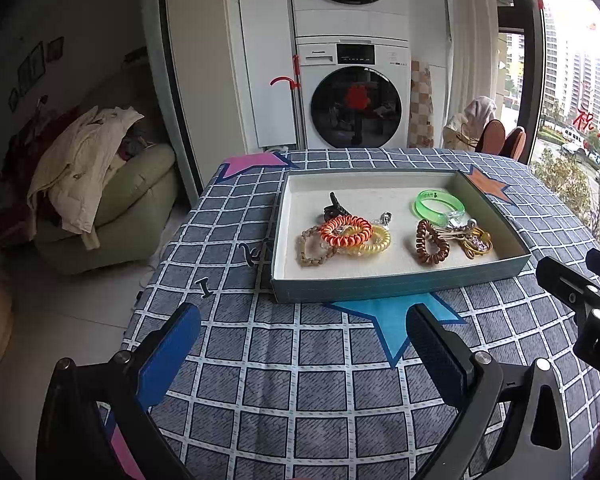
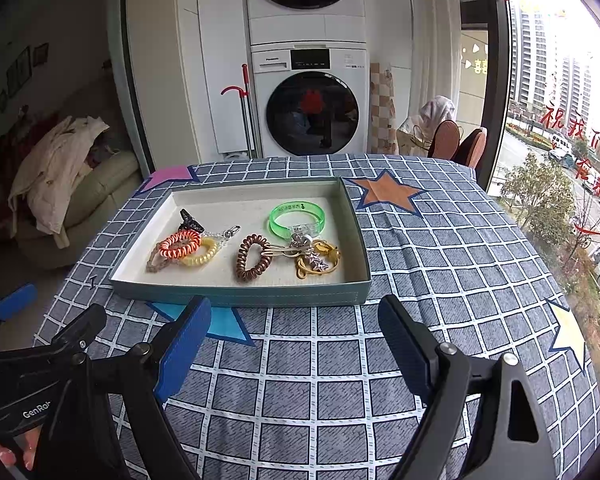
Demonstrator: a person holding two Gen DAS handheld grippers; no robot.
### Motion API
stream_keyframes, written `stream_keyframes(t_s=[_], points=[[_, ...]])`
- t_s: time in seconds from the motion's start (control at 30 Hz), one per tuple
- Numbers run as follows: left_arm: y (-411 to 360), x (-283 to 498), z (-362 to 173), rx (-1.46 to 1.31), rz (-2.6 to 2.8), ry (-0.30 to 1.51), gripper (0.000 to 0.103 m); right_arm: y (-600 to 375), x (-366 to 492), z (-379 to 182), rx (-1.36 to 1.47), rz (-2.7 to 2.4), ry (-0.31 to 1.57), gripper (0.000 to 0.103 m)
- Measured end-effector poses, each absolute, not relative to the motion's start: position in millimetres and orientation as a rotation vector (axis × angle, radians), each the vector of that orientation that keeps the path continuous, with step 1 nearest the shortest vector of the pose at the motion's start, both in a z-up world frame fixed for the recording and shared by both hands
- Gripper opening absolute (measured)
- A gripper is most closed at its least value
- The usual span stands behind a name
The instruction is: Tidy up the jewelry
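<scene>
A shallow teal tray (image 1: 400, 286) with a cream lining sat on a table draped in a blue-grey checked cloth (image 1: 300, 380) printed with coloured stars, the jewelry gathered inside it in two loose clusters. Toward the tray's left side, an orange spiral hair tie (image 1: 346, 231) lay overlapping a yellow spiral tie (image 1: 374, 242) and a beige braided bracelet (image 1: 310, 246), with a dark hair claw (image 1: 336, 208) just behind them. Toward the right side, a translucent green bangle (image 1: 438, 203) rested near the back wall, a brown spiral tie (image 1: 432, 242) lay in front of it, and a tangle of gold-coloured cords and charms (image 1: 476, 242) sat just beside that. The left gripper (image 1: 304, 344) hovered above the cloth near the tray's front edge, its blue-padded jaws spread wide and holding nothing. The right gripper (image 2: 294, 338) hung alongside it, likewise parted and empty. Stacked white laundry machines (image 2: 308, 100) stood behind the table.
</scene>
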State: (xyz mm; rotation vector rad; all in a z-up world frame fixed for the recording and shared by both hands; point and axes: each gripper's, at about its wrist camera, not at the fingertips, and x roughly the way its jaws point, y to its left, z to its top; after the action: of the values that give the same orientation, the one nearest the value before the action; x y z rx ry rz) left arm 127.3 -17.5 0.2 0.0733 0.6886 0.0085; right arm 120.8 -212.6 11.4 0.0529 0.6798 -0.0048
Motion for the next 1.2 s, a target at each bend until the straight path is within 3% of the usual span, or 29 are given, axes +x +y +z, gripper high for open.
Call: stream_keyframes(t_s=[1.2], points=[[-17.0,123.8,-1.3,0.074,0.004,0.691,0.103,-213.1,120.0,12.2,0.056,-0.005,0.678,0.088]])
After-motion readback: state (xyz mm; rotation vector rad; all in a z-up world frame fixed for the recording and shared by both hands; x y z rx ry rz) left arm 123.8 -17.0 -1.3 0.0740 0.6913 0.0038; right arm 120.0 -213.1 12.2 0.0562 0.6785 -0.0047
